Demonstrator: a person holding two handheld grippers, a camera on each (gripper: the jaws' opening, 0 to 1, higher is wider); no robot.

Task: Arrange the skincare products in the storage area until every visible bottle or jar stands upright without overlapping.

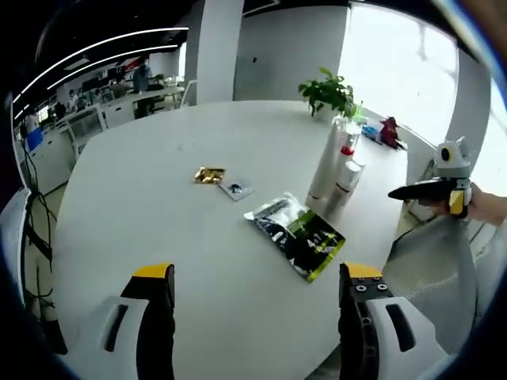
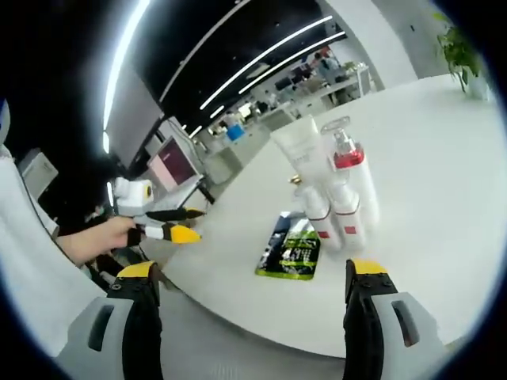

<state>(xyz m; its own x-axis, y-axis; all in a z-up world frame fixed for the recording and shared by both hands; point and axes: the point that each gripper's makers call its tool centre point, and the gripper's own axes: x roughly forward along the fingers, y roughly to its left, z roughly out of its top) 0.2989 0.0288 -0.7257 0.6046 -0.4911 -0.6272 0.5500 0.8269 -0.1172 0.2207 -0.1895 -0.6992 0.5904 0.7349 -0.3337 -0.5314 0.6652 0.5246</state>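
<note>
Round white worktop carries everything. Skincare bottles stand upright in a tight cluster at its far right, w/ a potted plant beyond. Black-green pouch lies flat just near of them; gold wrapper and small sachet further left. Left tongs spread, empty; right tongs spread, empty, off the near edge.

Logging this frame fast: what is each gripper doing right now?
Left gripper: open, holding nothing, above the white table.
Right gripper: open, holding nothing, off the table edge.
</note>
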